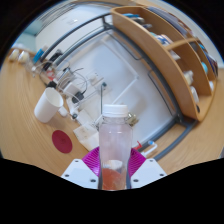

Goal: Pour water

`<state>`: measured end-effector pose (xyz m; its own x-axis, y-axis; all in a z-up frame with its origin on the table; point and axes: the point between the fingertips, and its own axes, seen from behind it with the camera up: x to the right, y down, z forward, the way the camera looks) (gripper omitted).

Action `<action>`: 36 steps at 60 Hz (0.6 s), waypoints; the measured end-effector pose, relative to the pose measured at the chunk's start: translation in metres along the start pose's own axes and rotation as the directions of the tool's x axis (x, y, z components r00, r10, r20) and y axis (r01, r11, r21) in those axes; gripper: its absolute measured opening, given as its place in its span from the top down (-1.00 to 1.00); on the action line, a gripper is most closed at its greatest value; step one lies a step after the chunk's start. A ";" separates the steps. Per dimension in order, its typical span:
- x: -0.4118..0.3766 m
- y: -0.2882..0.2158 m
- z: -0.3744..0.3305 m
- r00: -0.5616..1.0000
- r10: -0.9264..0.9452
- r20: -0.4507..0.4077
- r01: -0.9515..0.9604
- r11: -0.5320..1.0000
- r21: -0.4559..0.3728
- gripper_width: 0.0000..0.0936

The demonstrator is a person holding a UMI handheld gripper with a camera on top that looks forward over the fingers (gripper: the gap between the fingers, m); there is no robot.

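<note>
Clear plastic bottle [114, 145] with reddish liquid sits clenched upright between the gripper [114, 172] fingers; white cup [48, 105] stands well apart, so early tilting would likely spill.

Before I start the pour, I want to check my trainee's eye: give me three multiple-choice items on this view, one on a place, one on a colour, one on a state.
1. Where is the clear bottle?
A. between the fingers of the hand-held gripper
B. on the wooden shelf
C. inside the white cup

2. What colour is the round coaster?
A. blue
B. dark red
C. yellow

3. How does the bottle stand?
A. on its side
B. upside down
C. upright, cap on

Answers: 1 A, the pink pads flank its base. 2 B, it shows dark red on the wooden table. 3 C, its white cap is on top.
</note>
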<state>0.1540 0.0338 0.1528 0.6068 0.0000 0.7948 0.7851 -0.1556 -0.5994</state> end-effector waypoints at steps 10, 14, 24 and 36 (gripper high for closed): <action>-0.010 -0.045 0.038 0.915 -0.402 -0.020 0.403 0.915 0.026 0.31; -0.012 -0.068 0.045 0.830 -0.555 -0.058 0.557 0.829 0.042 0.32; -0.029 -0.117 0.056 0.534 -0.834 -0.138 0.845 0.530 0.065 0.32; -0.057 -0.157 0.054 0.149 -0.956 -0.254 0.989 0.139 0.056 0.31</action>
<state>0.0030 0.1112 0.1969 -0.6917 -0.1017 0.7150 0.7159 0.0337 0.6974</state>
